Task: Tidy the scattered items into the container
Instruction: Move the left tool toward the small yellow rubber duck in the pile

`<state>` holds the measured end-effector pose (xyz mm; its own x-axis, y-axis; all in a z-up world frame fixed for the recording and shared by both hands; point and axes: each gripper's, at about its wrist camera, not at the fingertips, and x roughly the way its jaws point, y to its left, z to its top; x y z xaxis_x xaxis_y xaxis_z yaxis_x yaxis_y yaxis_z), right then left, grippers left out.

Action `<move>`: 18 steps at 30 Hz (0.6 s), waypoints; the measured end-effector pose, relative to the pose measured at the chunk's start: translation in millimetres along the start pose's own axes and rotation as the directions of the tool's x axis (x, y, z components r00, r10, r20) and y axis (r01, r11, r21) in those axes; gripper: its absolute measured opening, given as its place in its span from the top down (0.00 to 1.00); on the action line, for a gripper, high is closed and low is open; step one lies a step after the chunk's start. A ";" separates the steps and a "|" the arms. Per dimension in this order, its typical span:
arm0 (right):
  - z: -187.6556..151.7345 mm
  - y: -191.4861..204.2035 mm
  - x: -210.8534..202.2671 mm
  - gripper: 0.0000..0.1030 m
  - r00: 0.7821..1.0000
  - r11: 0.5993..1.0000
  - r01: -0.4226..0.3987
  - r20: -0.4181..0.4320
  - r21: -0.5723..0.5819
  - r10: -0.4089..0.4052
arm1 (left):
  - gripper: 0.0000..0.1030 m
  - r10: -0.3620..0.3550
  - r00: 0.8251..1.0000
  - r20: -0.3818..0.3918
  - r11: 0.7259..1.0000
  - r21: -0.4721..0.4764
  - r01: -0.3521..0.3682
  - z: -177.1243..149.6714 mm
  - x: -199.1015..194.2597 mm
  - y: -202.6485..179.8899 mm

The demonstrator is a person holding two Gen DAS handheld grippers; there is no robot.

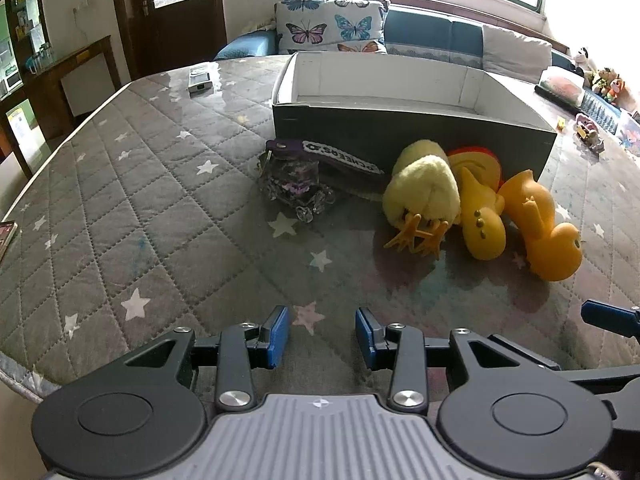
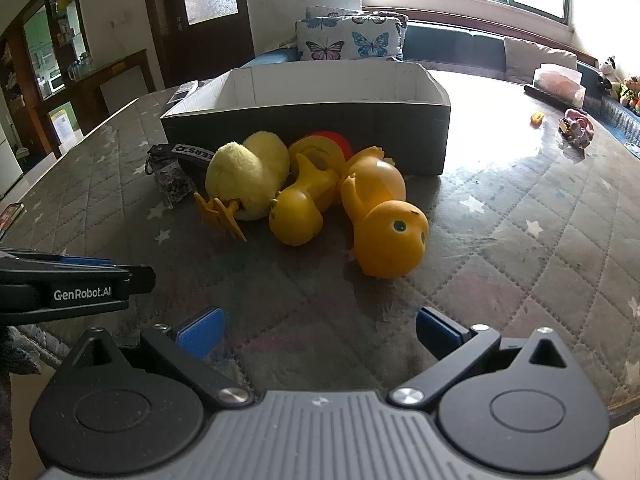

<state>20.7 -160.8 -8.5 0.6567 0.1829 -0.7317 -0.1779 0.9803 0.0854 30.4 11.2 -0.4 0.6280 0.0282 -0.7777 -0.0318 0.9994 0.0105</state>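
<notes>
Currently my left gripper (image 1: 322,336) and right gripper (image 2: 320,332) are both spread and empty; plush chick (image 2: 248,174), two rubber ducks (image 2: 380,208), keychain (image 1: 296,176) lie outside the box (image 1: 412,128), mid-worktop.

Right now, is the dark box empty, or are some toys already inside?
Cannot tell fully. The box shows only bare white inner walls; its floor is hidden. The plush chick and rubber ducks lie outside.

Fuzzy plush chick (image 1: 424,188), glossy, probably rubber ducks (image 2: 384,216), matt cardboard box (image 1: 400,136), quilted cloth table cover (image 1: 160,208)
</notes>
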 end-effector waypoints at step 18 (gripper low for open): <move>10.1 5.4 6.3 0.00 1.000 1.000 -0.001 -0.006 -0.025 0.001 | 0.61 -0.003 0.999 -0.036 1.000 -0.016 0.003 10.0 11.7 6.5</move>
<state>31.3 -153.6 -5.8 0.6518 0.1829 -0.7360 -0.1969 0.9780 0.0687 45.3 18.2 -3.2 0.5997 0.0241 -0.7999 -0.0421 0.9991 -0.0014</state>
